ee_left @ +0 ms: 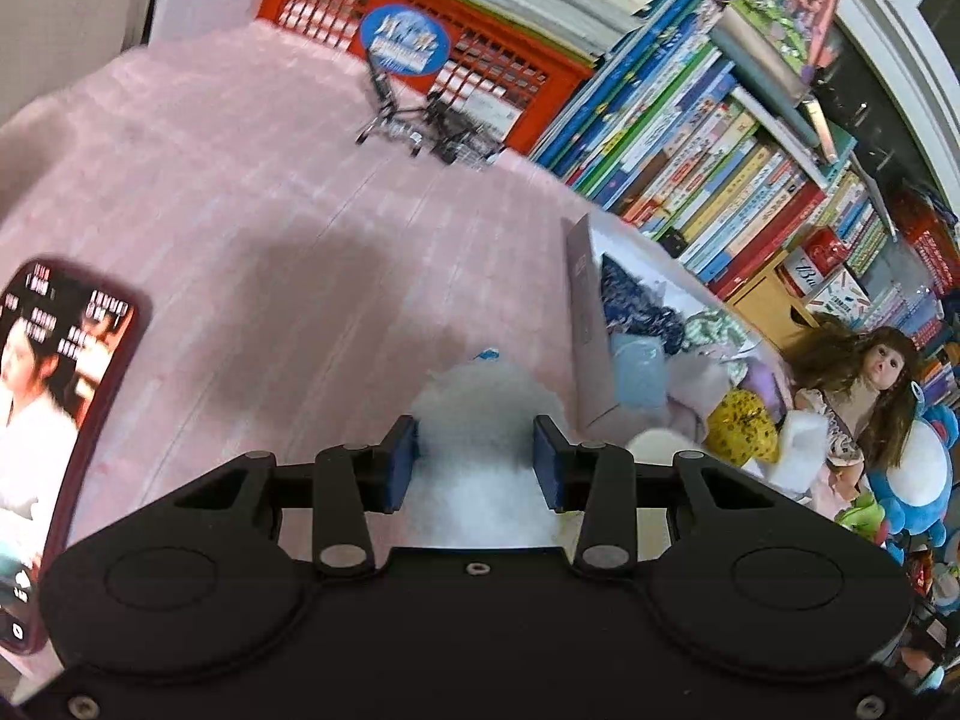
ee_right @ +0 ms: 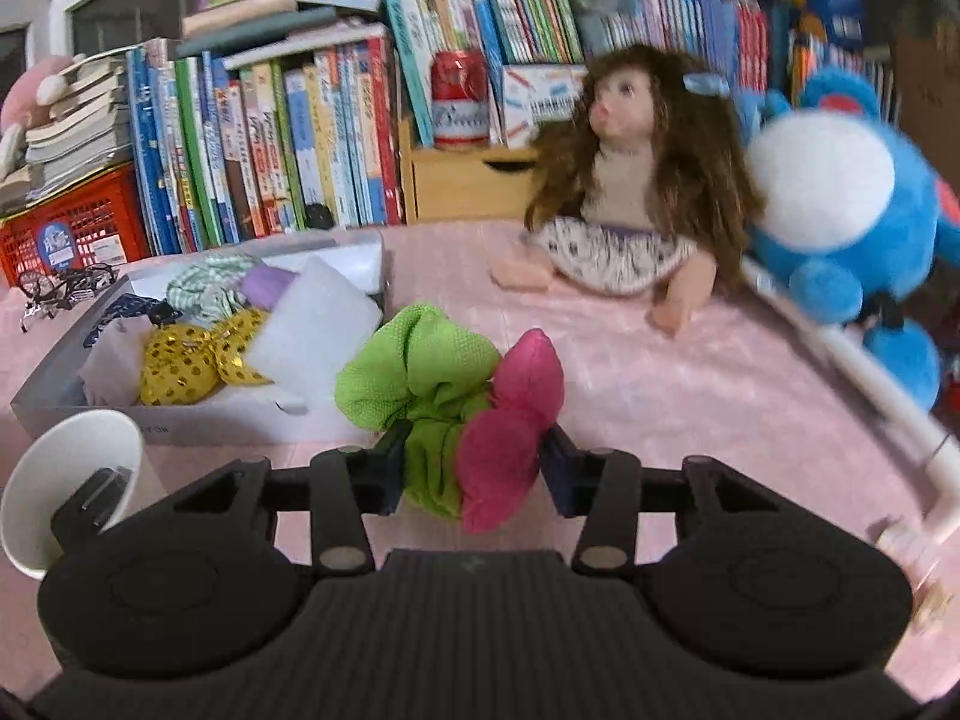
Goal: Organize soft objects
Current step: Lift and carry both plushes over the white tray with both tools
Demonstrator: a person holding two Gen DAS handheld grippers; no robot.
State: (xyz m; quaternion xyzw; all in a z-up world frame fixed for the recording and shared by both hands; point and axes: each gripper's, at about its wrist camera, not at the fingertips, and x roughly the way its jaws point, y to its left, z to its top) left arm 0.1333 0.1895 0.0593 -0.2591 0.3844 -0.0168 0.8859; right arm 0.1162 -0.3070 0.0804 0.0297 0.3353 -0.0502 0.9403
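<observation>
Fluff, white (ee_left: pixel 480 420), pinched by left hand-held gripper (ee_left: pixel 474 456); right hand-held gripper (ee_right: pixel 474 468) clamps green-and-pink cloth bundle (ee_right: pixel 462 408), lower folds hidden.

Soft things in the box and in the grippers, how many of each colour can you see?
Seen from the right wrist unless noted.
Yellow spotted: 1
White: 2, one in the box, one in the left gripper
Purple: 1
Green striped: 1
Dark blue: 1
Green-and-pink: 1, in the right gripper
Total: 7
</observation>
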